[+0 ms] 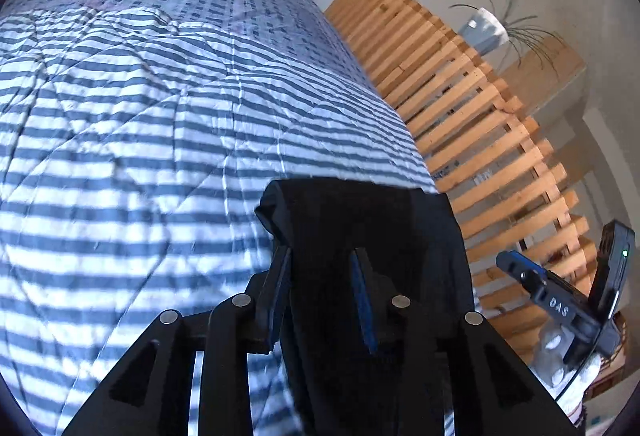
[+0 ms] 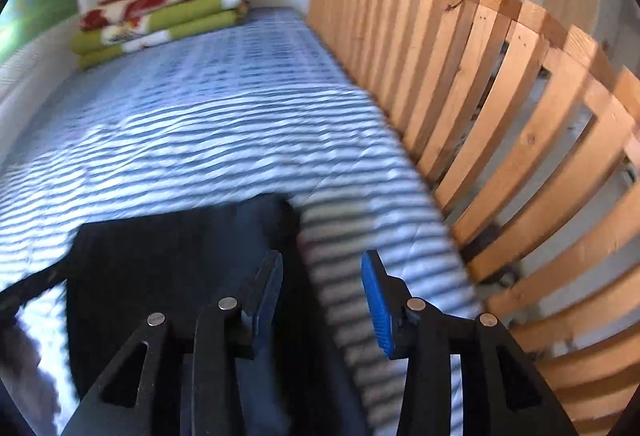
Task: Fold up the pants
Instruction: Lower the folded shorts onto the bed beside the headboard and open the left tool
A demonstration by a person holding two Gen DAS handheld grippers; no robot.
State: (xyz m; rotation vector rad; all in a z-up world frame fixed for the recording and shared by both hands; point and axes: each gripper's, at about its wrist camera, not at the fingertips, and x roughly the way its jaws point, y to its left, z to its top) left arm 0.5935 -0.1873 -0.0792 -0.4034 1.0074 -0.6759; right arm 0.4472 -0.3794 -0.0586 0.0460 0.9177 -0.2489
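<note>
While draped dark and limp over the near end of the bed, black soft-fabric pants [image 1: 360, 220] hanging up through the left tool [image 1: 324, 288], cloth bunched between its two blue-padded fingers [image 1: 362, 300] and spilling over the top in a thick rolled edge. Pinched there, narrow gap, fabric filling it. From the right wrist view, same pants [image 2: 160, 256] lying to the left of the right tool [image 2: 322, 292], a flat dark slab on the quilt with a rounded corner nosing in toward the left-hand finger [image 2: 266, 288]. Right tool standing wide, blue pad [image 2: 378, 308] clear on one side, nothing but stripes between the fingers; dark cloth just beside the inner finger, touching or not, cannot tell. Long axis of the garment hard to read here: seemingly running back toward the camera under both tools, width stretched sideways between them. Left tool clearly the one with the hold; right the nearer to the free corner, so likely a short sideways reach left for a matching pinch before any lift and fold. Fabric matte, heavy-looking, no sheen, likely to sag once raised. Underneath, blue-and-white striped quilted bedspread [image 1: 140, 123], rumpled in soft ridges. Alongside, slatted pale-wood bed frame [image 2: 500, 115] close on the right, worth keeping clear of on the swing. Far end, folded green, red and white blanket stack [image 2: 160, 23].
</note>
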